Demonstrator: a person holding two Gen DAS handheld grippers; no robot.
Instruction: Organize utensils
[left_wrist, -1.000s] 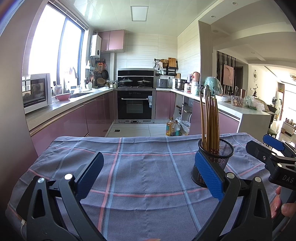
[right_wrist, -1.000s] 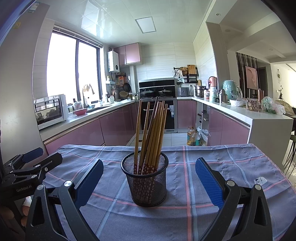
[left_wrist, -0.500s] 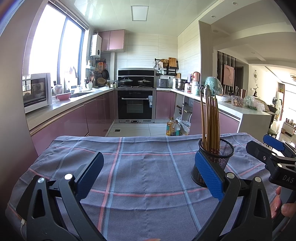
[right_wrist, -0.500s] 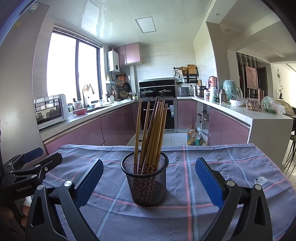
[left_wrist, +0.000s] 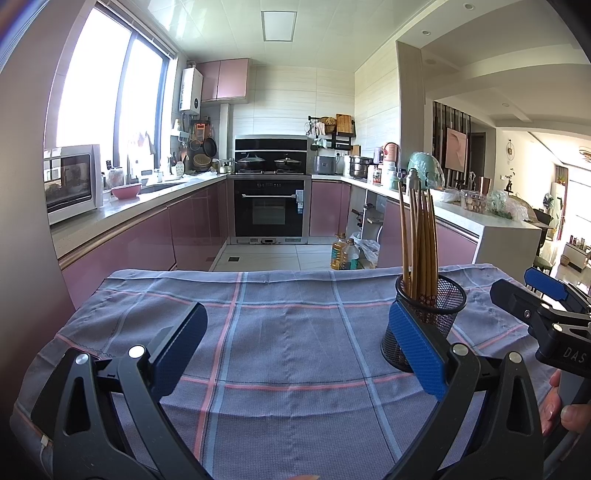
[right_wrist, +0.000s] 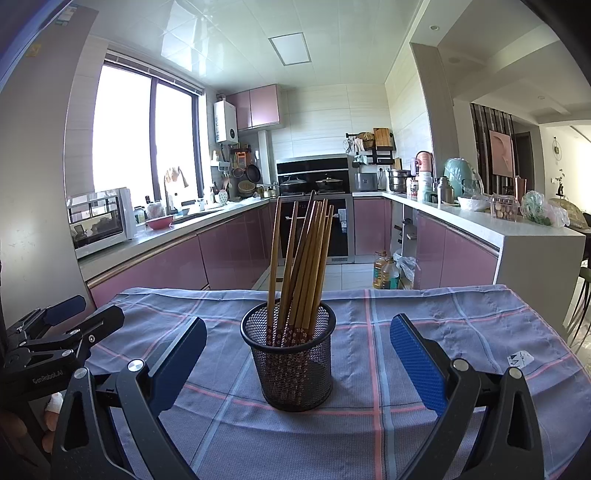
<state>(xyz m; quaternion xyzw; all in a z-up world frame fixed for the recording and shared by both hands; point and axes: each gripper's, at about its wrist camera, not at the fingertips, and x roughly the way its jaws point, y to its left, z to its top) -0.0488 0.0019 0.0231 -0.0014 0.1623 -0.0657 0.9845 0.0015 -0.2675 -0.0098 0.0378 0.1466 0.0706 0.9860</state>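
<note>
the mesh holder (right_wrist: 291, 365) stands upright on the tablecloth (right_wrist: 424, 314), and every place here is told from it. the chopsticks (right_wrist: 301, 258) stand in the holder, leaning against its rim. the right gripper (right_wrist: 295, 354) is just before the holder, one finger to each side and neither touching it. the left gripper (left_wrist: 295, 347) lies to the holder's left, over bare cloth. the oven (right_wrist: 332, 229) and counters are well behind the holder, beyond the table's far edge.
</note>
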